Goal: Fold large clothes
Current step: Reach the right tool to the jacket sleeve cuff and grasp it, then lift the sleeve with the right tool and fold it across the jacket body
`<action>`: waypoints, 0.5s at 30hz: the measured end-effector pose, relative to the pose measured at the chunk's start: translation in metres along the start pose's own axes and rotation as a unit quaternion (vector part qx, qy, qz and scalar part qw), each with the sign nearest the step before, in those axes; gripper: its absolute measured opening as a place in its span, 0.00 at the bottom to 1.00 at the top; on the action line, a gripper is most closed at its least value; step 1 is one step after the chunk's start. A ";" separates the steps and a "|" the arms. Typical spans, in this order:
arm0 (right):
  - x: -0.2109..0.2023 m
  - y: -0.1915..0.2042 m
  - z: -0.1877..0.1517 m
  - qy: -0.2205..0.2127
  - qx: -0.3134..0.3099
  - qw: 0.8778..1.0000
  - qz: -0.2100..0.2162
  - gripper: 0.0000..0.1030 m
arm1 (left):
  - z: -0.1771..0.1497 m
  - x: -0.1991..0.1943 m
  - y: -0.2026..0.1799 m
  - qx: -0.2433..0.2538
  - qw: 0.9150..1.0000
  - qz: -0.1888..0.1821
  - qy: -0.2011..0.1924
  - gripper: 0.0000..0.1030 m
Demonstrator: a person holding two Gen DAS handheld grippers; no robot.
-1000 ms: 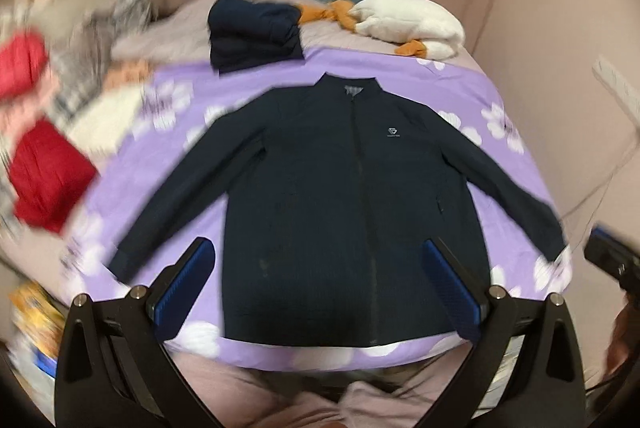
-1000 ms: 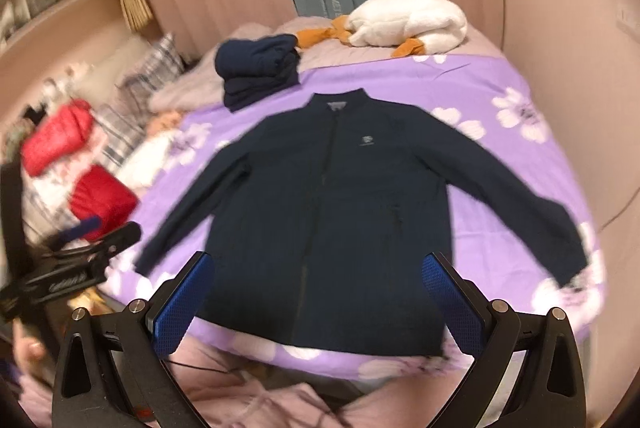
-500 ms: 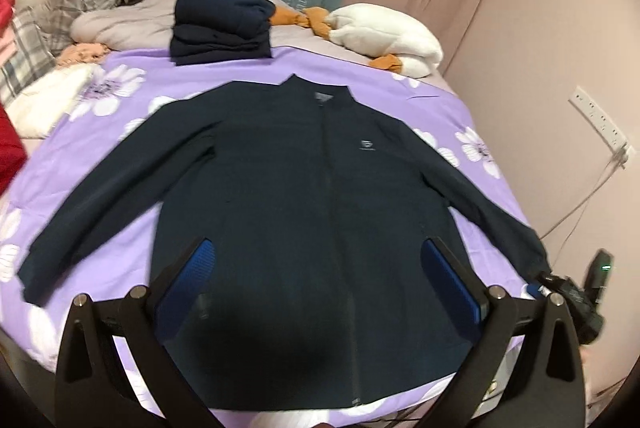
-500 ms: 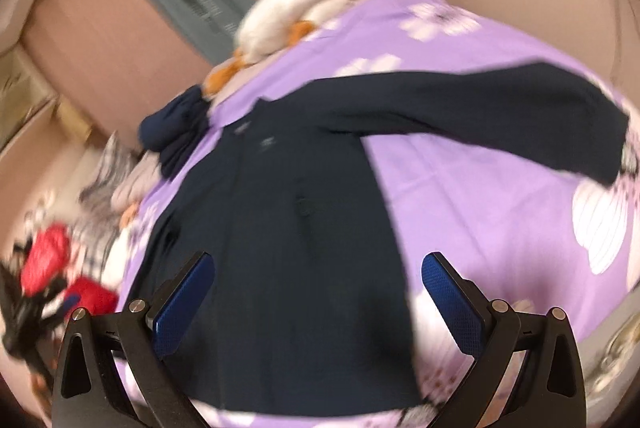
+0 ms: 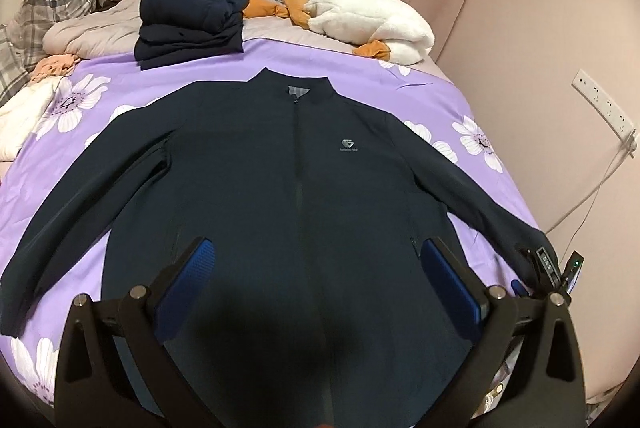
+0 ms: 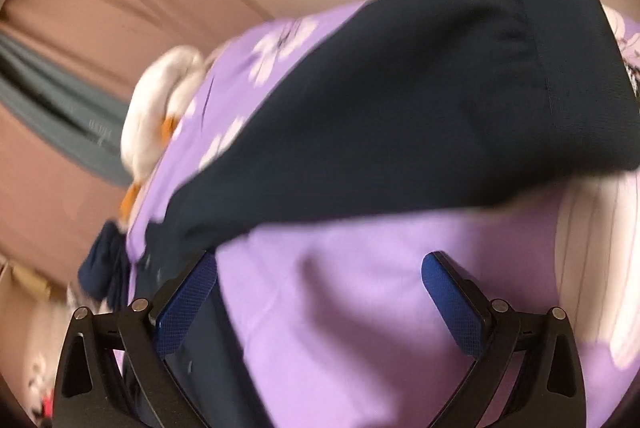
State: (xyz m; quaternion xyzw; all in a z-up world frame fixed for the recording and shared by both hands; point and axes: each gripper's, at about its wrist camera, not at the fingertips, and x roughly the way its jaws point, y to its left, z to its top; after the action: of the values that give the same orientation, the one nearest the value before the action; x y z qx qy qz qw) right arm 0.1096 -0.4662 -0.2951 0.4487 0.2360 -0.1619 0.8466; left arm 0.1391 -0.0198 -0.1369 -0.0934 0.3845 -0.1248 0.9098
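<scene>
Both claws gape with nothing held: the left claw (image 5: 316,284) hangs over the hem of a navy jacket (image 5: 280,188) spread flat across a purple floral bedspread (image 5: 72,100). The right claw (image 6: 320,292), low in its blurred frame, nears the sleeve cuff (image 6: 520,88). A rushed pinch may snag the bedspread too. Only the left view shows the folded pile (image 5: 188,20) at upper left.

The left wrist view looked down along the bed over the navy jacket (image 5: 280,188) toward the curtains. The right wrist view, blurred and tilted, sat close above apparently that jacket's sleeve (image 6: 440,116).
</scene>
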 end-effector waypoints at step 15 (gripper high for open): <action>-0.049 -0.007 0.026 -0.146 0.036 0.989 -0.012 0.06 | 0.025 0.022 0.018 -0.003 0.999 0.032 -0.001 1.00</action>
State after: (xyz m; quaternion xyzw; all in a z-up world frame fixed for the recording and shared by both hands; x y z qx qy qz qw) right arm 0.0724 -0.4890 -0.2604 0.4478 0.1095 -0.2437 0.8533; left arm 0.1751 -0.0080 -0.1395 -0.0839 0.3865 -0.0940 0.9136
